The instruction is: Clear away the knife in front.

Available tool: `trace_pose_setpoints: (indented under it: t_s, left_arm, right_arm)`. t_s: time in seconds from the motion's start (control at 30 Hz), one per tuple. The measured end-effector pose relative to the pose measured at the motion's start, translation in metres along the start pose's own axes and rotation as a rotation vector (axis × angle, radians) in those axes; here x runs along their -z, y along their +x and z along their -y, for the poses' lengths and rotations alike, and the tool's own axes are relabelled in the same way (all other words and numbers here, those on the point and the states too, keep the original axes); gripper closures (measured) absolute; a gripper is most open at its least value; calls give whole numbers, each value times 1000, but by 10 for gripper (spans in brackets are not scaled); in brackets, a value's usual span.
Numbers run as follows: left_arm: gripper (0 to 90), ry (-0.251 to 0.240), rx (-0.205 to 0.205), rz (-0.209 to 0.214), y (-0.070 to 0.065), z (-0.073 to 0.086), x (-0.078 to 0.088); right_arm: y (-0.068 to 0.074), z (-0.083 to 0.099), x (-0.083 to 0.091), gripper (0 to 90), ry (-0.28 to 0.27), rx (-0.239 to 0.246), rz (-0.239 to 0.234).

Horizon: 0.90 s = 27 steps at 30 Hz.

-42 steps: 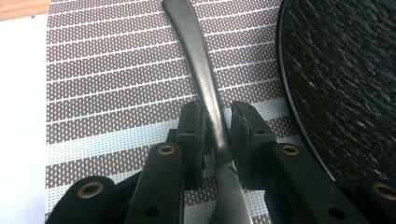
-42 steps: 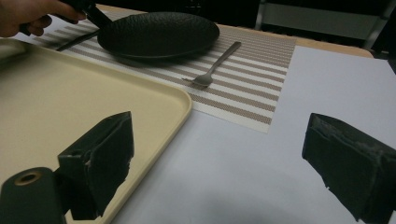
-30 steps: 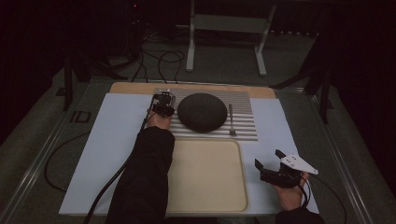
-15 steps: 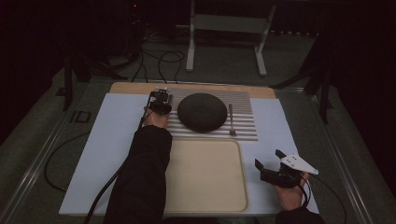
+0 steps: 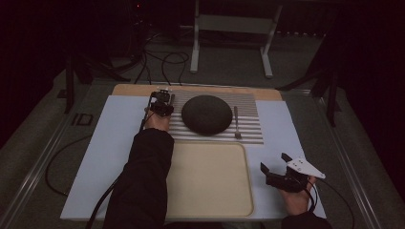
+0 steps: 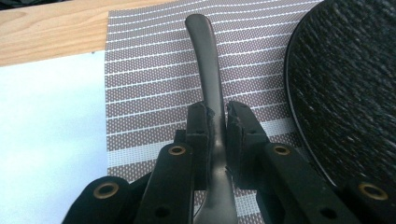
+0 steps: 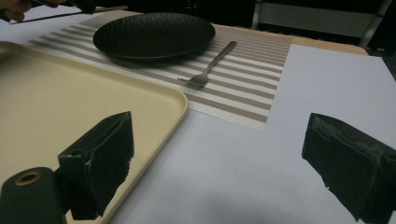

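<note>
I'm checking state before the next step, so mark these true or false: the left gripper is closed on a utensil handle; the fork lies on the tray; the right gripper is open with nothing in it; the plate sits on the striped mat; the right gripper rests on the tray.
1. The left gripper is closed on a utensil handle. True: its jaws clamp the dark metal handle above the striped mat.
2. The fork lies on the tray. False: it lies on the striped mat, to the right of the plate.
3. The right gripper is open with nothing in it. True.
4. The plate sits on the striped mat. True.
5. The right gripper rests on the tray. False: it is to the right of the tray, over the white sheet.
</note>
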<state>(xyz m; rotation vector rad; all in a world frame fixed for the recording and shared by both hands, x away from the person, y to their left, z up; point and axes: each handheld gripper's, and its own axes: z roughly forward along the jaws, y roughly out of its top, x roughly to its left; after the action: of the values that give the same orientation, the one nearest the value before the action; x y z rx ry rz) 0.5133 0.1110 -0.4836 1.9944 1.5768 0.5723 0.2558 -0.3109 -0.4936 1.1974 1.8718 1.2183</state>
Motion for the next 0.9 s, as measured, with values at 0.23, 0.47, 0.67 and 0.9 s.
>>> trace_pose_setpoints:
  t_s: [0.23,0.47,0.67,0.9]
  left_arm:
    - [811,-10,5,10,0,-1,10]
    - [811,-7,-22,-23,-6,1,16]
    - [811,-29,-41,-16,-10,2,24]
    - [811,-49,-65,-23,-15,2,35]
  right_arm:
    - [1,0,-1,91,-2,2,-1]
    - [1,0,-1,91,-2,2,-2]
    - [1,0,-1,90,-3,3,-4]
    - [2,0,0,90,-3,1,-4]
